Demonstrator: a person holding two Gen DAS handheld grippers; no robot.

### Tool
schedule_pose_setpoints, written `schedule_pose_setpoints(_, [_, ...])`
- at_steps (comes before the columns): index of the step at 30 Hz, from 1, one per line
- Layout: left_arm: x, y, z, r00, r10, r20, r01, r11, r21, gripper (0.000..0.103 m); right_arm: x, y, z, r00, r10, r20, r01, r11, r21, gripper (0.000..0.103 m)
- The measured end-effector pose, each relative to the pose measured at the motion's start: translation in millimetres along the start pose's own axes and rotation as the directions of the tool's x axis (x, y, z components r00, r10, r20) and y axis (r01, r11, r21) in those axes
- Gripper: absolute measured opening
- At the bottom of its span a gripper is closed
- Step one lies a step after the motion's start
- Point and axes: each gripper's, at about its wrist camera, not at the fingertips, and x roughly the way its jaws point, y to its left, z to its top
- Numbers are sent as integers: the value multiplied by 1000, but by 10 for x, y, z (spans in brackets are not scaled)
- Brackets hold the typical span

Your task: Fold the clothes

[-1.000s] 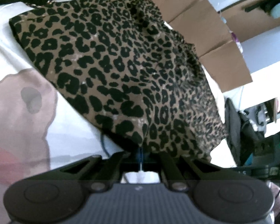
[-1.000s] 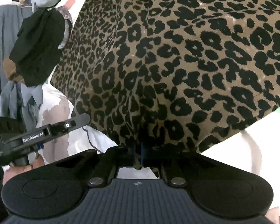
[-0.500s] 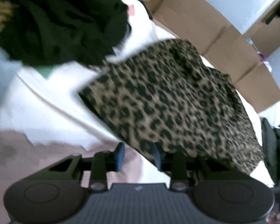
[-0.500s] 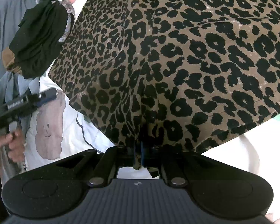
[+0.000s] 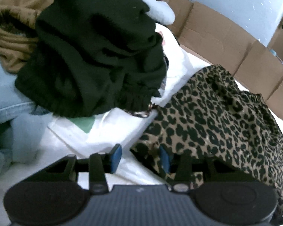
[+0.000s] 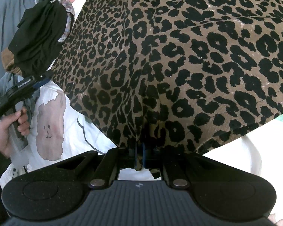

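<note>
A leopard-print garment (image 6: 179, 60) lies spread on a white printed sheet (image 6: 69, 128). My right gripper (image 6: 139, 156) is shut on its near edge, with a fold of cloth pinched between the pads. In the left wrist view the same garment (image 5: 226, 116) lies to the right. My left gripper (image 5: 140, 158) is open and empty, with its blue pads (image 5: 116, 155) apart at the garment's corner. The left gripper also shows in the right wrist view (image 6: 26, 90), held by a hand beside the garment's left edge.
A black knit garment (image 5: 96, 56) is heaped at the back left on light blue denim (image 5: 1, 98) and a tan garment (image 5: 13, 37). Flattened cardboard boxes (image 5: 226, 41) stand behind. A white sheet (image 5: 103, 131) with a green patch lies below the left gripper.
My left gripper has let go of the leopard-print garment, opened, and swung left toward the black heap. My right gripper has stayed shut on the garment's edge.
</note>
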Motion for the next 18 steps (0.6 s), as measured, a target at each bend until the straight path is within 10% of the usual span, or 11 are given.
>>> schedule_pose_setpoints(5, [72,62,-28,1000,-28,12,29,999,-22,41,8,-5,1,1000,0,-1,0,1000,-2,3])
schedule_pose_setpoints(9, [95,86,-49,998,-62,10,62,998,-30,4,21,-29,-3,1000,6,-2,-6,1000,4,3])
schedule_pose_setpoints(18, [-204,17,179,995,-58,86,58,998,10,3,-30,13,16,999,49,-8,-49,999,11,3])
